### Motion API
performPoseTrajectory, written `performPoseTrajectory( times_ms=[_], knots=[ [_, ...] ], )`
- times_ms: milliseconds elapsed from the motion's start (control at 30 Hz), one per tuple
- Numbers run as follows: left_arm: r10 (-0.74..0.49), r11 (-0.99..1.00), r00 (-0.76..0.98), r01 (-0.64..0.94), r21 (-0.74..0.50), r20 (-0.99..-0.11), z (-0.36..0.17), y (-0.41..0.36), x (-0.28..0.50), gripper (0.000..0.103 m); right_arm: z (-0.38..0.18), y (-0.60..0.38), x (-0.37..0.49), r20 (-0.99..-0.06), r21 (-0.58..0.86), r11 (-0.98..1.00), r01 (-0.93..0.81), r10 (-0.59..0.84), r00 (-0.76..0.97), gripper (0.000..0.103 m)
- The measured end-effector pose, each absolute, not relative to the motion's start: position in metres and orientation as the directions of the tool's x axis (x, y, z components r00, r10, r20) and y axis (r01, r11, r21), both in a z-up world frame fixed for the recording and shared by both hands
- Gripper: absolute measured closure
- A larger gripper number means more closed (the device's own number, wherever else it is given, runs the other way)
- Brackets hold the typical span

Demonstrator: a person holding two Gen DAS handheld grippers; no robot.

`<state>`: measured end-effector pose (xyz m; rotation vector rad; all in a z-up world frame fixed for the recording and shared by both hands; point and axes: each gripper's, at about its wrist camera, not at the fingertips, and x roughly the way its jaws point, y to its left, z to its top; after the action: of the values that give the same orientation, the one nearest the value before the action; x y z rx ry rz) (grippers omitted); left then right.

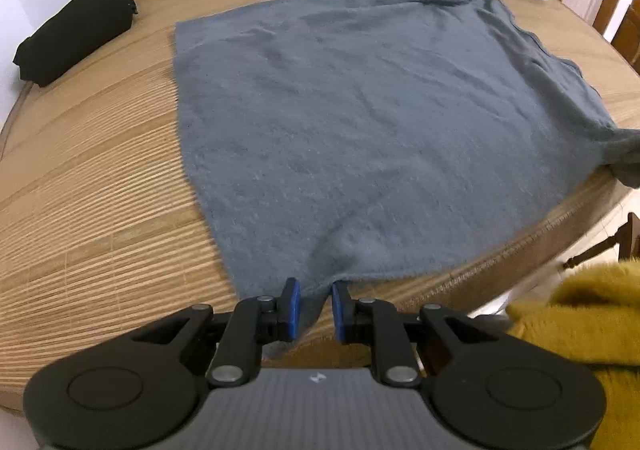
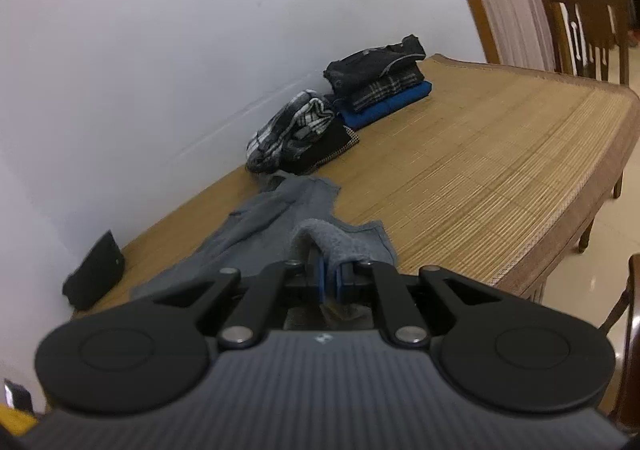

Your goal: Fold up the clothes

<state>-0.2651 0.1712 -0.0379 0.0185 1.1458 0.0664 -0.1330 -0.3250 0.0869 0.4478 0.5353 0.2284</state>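
Note:
A grey fleecy garment (image 1: 360, 110) lies spread flat on the bamboo-matted table (image 1: 100, 190). In the left wrist view its near corner runs up between the blue pads of my left gripper (image 1: 315, 306) at the table's front edge. The jaws stand narrow and pinch the bunched cloth. In the right wrist view my right gripper (image 2: 331, 282) is shut on another edge of the grey garment (image 2: 260, 226). A fold of it drapes over the fingertips, lifted off the mat. The far right part of the garment hangs over the table edge in the left view.
A folded black item (image 1: 76, 30) lies at the far left by the wall. A stack of folded clothes (image 2: 376, 78) and a crumpled plaid piece (image 2: 292, 130) sit at the back. Wooden chairs (image 2: 580, 10) stand beyond the table. A yellow sleeve (image 1: 580, 330) is at lower right.

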Motion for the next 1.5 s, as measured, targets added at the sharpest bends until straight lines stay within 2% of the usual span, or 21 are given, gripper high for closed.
performPoseTrajectory(
  times_ms=[33,67,100,167,367,500,600,767,933,1000,1033,1100,1233,1400,1500],
  knots=[
    [0.058,0.998,0.407,-0.028,0.051,-0.912,-0.039,0.169,-0.264,0.082,0.088,-0.326,-0.132,-0.411,0.484,0.870,-0.098,0.324,0.852,0.094],
    [0.056,0.998,0.404,-0.013,0.056,-0.913,-0.041,0.167,-0.263,0.077,0.090,-0.326,-0.131,-0.382,0.500,0.860,-0.104,0.326,0.865,0.094],
    [0.073,0.997,0.401,0.000,0.080,-0.913,-0.044,0.164,-0.263,0.064,0.095,-0.328,-0.131,-0.355,0.511,0.850,-0.125,0.342,0.870,0.094],
    [0.097,0.995,0.398,-0.002,0.105,-0.912,-0.049,0.161,-0.260,0.057,0.104,-0.327,-0.127,-0.320,0.519,0.838,-0.166,0.371,0.872,0.094],
    [0.083,0.997,0.385,-0.040,0.073,-0.919,-0.066,0.159,-0.254,0.057,0.108,-0.305,-0.093,-0.326,0.491,0.837,-0.239,0.432,0.841,0.094],
    [0.113,0.993,0.408,-0.026,0.112,-0.906,-0.073,0.153,-0.263,0.048,0.107,-0.298,-0.066,-0.354,0.476,0.842,-0.256,0.450,0.820,0.094],
    [0.088,0.996,0.421,-0.035,0.081,-0.903,-0.074,0.154,-0.269,0.047,0.110,-0.300,-0.049,-0.346,0.497,0.830,-0.254,0.458,0.819,0.094],
    [0.059,0.996,0.411,0.036,0.081,-0.910,-0.072,0.148,-0.281,0.037,0.126,-0.308,-0.032,-0.288,0.540,0.804,-0.249,0.454,0.843,0.093],
    [0.060,0.993,0.418,0.071,0.098,-0.906,-0.079,0.145,-0.281,0.036,0.142,-0.301,-0.033,-0.245,0.532,0.802,-0.271,0.452,0.858,0.093],
    [0.080,0.989,0.437,0.079,0.127,-0.896,-0.081,0.143,-0.281,0.040,0.147,-0.295,-0.036,-0.240,0.521,0.806,-0.281,0.454,0.858,0.093],
    [0.072,0.991,0.452,0.067,0.115,-0.889,-0.078,0.146,-0.281,0.048,0.149,-0.293,-0.038,-0.237,0.517,0.808,-0.283,0.453,0.860,0.093],
    [0.058,0.995,0.483,0.043,0.090,-0.873,-0.070,0.151,-0.282,0.095,0.153,-0.290,-0.044,-0.233,0.508,0.812,-0.286,0.450,0.862,0.093],
    [0.031,0.999,0.538,-0.002,0.036,-0.843,-0.053,0.164,-0.285,0.096,0.156,-0.290,-0.057,-0.274,0.460,0.846,-0.269,0.423,0.864,0.093],
    [-0.027,0.998,0.573,-0.034,-0.056,-0.819,-0.016,0.184,-0.281,0.095,0.130,-0.290,-0.070,-0.473,0.314,0.935,-0.164,0.304,0.827,0.093],
    [-0.015,0.994,0.587,-0.079,-0.076,-0.809,0.003,0.195,-0.264,0.095,0.125,-0.288,-0.073,-0.453,0.317,0.934,-0.162,0.300,0.840,0.093]
  ],
)
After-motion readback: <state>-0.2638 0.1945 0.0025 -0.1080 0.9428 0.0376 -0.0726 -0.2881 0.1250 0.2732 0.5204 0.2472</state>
